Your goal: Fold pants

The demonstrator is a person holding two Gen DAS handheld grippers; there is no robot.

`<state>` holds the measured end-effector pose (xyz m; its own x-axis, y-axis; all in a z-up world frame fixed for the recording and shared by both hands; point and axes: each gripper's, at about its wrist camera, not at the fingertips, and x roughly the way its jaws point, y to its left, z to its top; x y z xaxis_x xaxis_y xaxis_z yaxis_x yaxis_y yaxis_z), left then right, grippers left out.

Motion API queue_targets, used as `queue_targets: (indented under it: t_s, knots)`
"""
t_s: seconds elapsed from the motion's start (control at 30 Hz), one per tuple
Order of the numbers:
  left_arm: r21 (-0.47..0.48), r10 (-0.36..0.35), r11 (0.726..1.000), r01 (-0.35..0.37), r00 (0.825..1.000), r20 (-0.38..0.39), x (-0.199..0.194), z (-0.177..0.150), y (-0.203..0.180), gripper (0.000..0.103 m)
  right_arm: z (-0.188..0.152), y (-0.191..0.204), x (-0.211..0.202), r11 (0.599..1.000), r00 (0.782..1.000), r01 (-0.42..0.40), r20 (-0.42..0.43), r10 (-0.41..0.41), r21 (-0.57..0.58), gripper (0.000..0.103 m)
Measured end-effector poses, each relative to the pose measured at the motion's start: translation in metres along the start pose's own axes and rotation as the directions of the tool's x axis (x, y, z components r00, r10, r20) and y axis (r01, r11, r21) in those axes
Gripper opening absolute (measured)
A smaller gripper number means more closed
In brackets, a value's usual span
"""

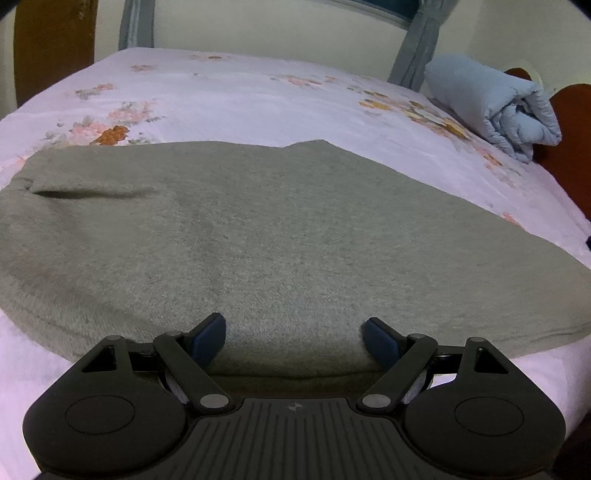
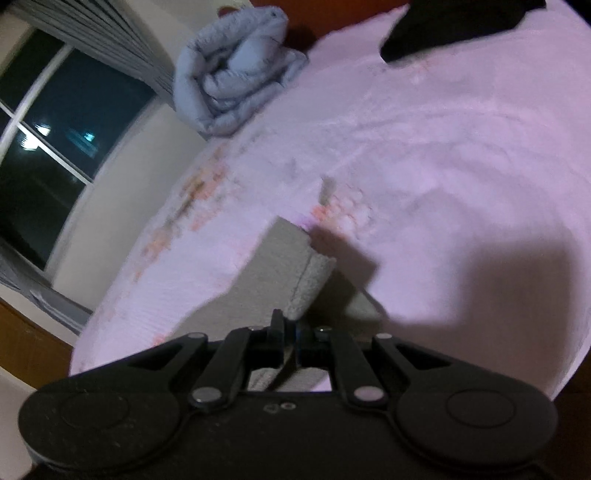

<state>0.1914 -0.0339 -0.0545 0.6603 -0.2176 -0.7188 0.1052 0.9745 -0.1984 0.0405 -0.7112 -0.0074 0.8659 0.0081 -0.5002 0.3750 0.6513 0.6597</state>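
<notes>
Grey knit pants (image 1: 258, 229) lie spread flat across the bed in the left wrist view, with a pocket slit at the left. My left gripper (image 1: 294, 338) sits at the pants' near edge, open, its blue pads (image 1: 208, 336) wide apart with the folded edge lying between them unpinched. In the right wrist view my right gripper (image 2: 290, 325) is shut on an end of the pants (image 2: 280, 266). A ribbed hem stands up just beyond the fingertips, lifted off the sheet. That view is blurred by motion.
The bed has a pale pink sheet (image 1: 240, 96) with floral print. A rolled light-blue quilt (image 1: 491, 107) lies at the far corner by a red-brown headboard (image 1: 569, 140). A dark object (image 2: 443, 26) rests on the sheet. A window (image 2: 55, 129) and curtains stand beside the bed.
</notes>
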Motion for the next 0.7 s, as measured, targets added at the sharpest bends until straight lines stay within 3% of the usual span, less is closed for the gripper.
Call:
queue_targets:
  t_s: [0.13, 0.23, 0.3, 0.4, 0.43, 0.47, 0.57, 0.6, 0.67, 0.7]
  knots:
    - [0.026, -0.017, 1.000, 0.017, 1.000, -0.002, -0.002, -0.002, 0.000, 0.083, -0.005, -0.010, 0.008, 0.999, 0.999, 0.035, -0.026, -0.035, -0.015, 0.000]
    - [0.032, -0.026, 0.999, 0.026, 1.000, 0.001, -0.004, -0.001, 0.001, 0.083, -0.008, -0.034, 0.027, 0.997, 0.996, 0.042, -0.075, -0.037, 0.065, 0.000]
    - [0.019, -0.033, 0.999, 0.033, 0.999, 0.005, -0.007, -0.001, 0.003, 0.083, -0.008, -0.029, 0.021, 0.998, 0.998, 0.044, -0.052, -0.041, 0.046, 0.000]
    - [-0.011, -0.048, 0.999, 0.049, 0.998, 0.032, -0.015, -0.002, 0.008, 0.083, -0.013, -0.018, 0.000, 0.997, 0.997, 0.075, 0.015, -0.076, 0.029, 0.018]
    - [-0.016, -0.055, 0.998, 0.056, 0.998, 0.037, -0.017, -0.003, 0.011, 0.083, -0.017, -0.017, -0.010, 0.995, 0.995, 0.083, 0.043, -0.085, 0.046, 0.031]
    - [-0.024, -0.057, 0.998, 0.059, 0.997, 0.045, -0.020, -0.004, 0.014, 0.083, -0.023, -0.016, -0.017, 0.996, 0.996, 0.072, 0.052, -0.075, 0.052, 0.033]
    - [-0.035, -0.068, 0.997, 0.070, 0.996, 0.054, -0.026, -0.007, 0.023, 0.083, -0.046, 0.006, -0.026, 1.000, 1.000, -0.025, 0.020, 0.024, 0.015, 0.033]
    - [-0.038, -0.069, 0.997, 0.071, 0.996, 0.057, -0.028, -0.008, 0.026, 0.083, -0.056, 0.017, -0.023, 0.995, 0.996, -0.094, -0.011, 0.094, 0.017, 0.033]
    - [-0.046, -0.077, 0.996, 0.080, 0.995, 0.059, -0.029, -0.008, 0.027, 0.083, -0.077, 0.037, -0.006, 0.979, 0.974, -0.188, -0.114, 0.195, 0.074, 0.033]
    - [-0.051, -0.076, 0.996, 0.079, 0.995, 0.060, -0.031, -0.008, 0.027, 0.083, -0.093, 0.048, 0.007, 0.964, 0.950, -0.235, -0.181, 0.255, 0.127, 0.033]
